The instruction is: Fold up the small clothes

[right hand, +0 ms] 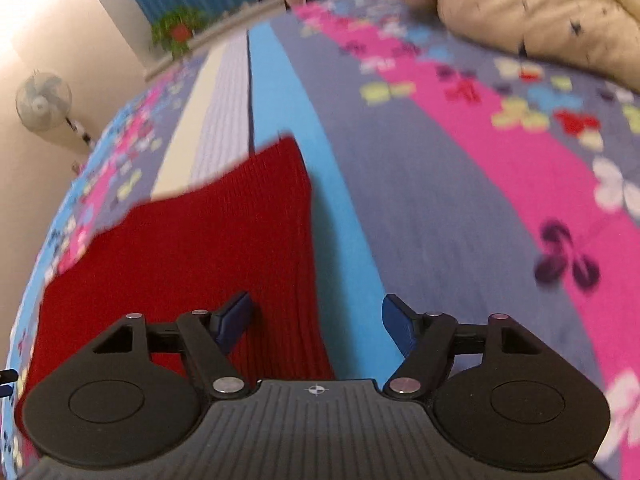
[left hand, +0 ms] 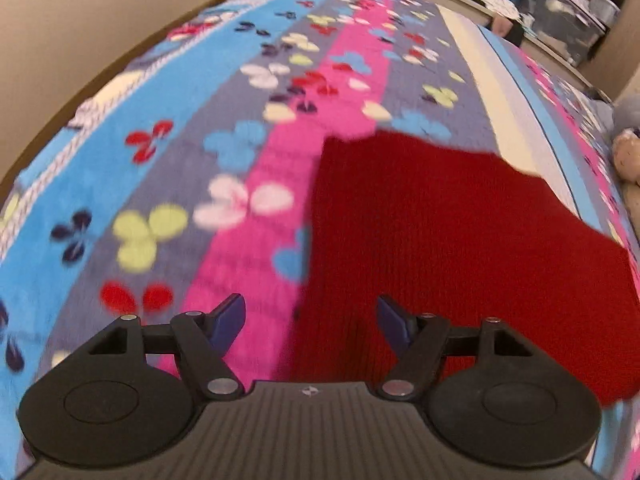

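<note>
A red knitted garment (left hand: 448, 248) lies flat on the striped, flower-patterned bedspread (left hand: 168, 168). In the left wrist view my left gripper (left hand: 310, 320) hangs open over the garment's left edge; its blue fingertips (left hand: 230, 318) stand wide apart with nothing between them. In the right wrist view the same red garment (right hand: 192, 248) fills the lower left. My right gripper (right hand: 316, 320) is open over the garment's right edge, one fingertip above the red knit, the other above the blue stripe of the bedspread (right hand: 440, 208). Neither gripper holds the cloth.
A cream quilt (right hand: 520, 12) is bunched at the far right of the bed. A standing fan (right hand: 44, 102) and a potted plant (right hand: 178, 32) are beyond the bed's far side. Storage boxes (left hand: 568, 20) stand by the wall.
</note>
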